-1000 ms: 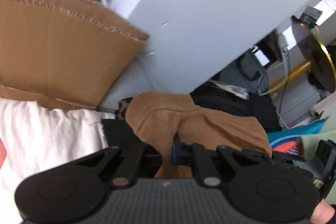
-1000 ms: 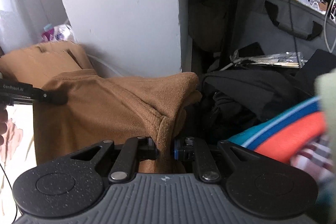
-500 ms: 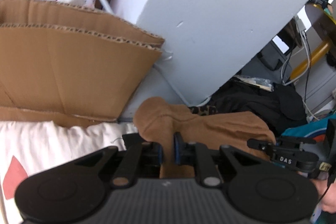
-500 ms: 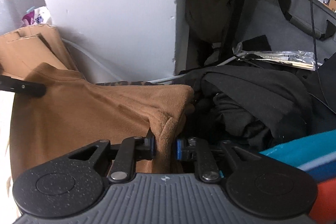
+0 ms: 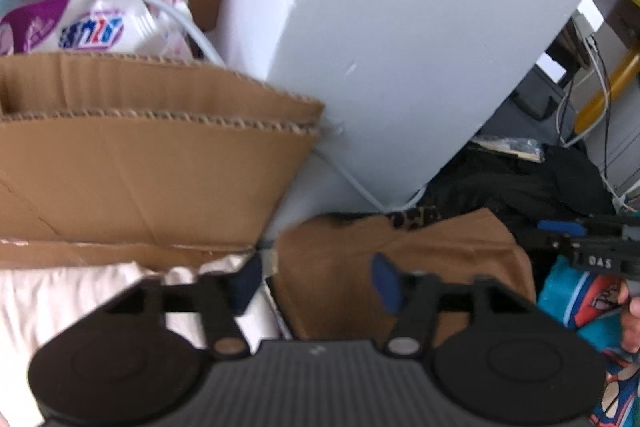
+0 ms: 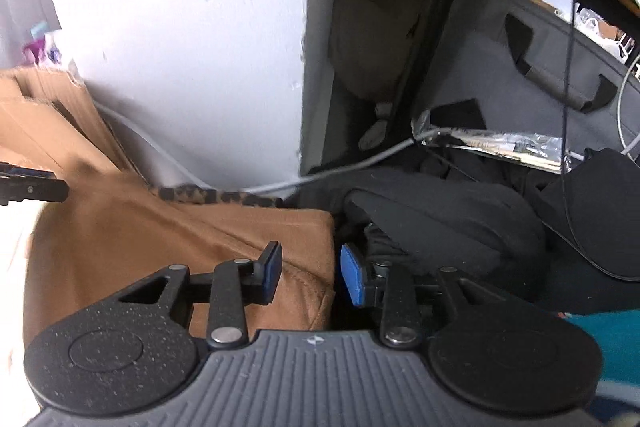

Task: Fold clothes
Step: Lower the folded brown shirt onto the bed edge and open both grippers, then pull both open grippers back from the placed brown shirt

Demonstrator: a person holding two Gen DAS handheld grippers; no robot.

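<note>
A brown garment [image 5: 404, 259] lies folded in a flat rectangle on the bedding, up against the wall. My left gripper [image 5: 316, 283] hovers over its left edge; the jaws are opening and the blue pads stand apart on either side of the cloth without pressing it. In the right wrist view the same brown garment [image 6: 160, 247] fills the lower left, and my right gripper [image 6: 312, 275] straddles its right corner, jaws opening, pads off the fabric. Each gripper shows in the other's view: the right gripper [image 5: 580, 247] at the far right, the left gripper's fingers [image 6: 32, 187] at the far left.
Cardboard sheets [image 5: 140, 167] lean at the left with a detergent bag [image 5: 92, 27] behind them. A white pillar [image 5: 400, 27] rises behind. Black clothes [image 6: 440, 219] are piled to the right, teal and orange fabric [image 5: 580, 299] lies beside them, and white bedding [image 5: 80, 299] lies at the lower left.
Both grippers were shut on raised folds of the brown garment; both have spread their jaws and let go. The garment has dropped flat into a folded rectangle.
</note>
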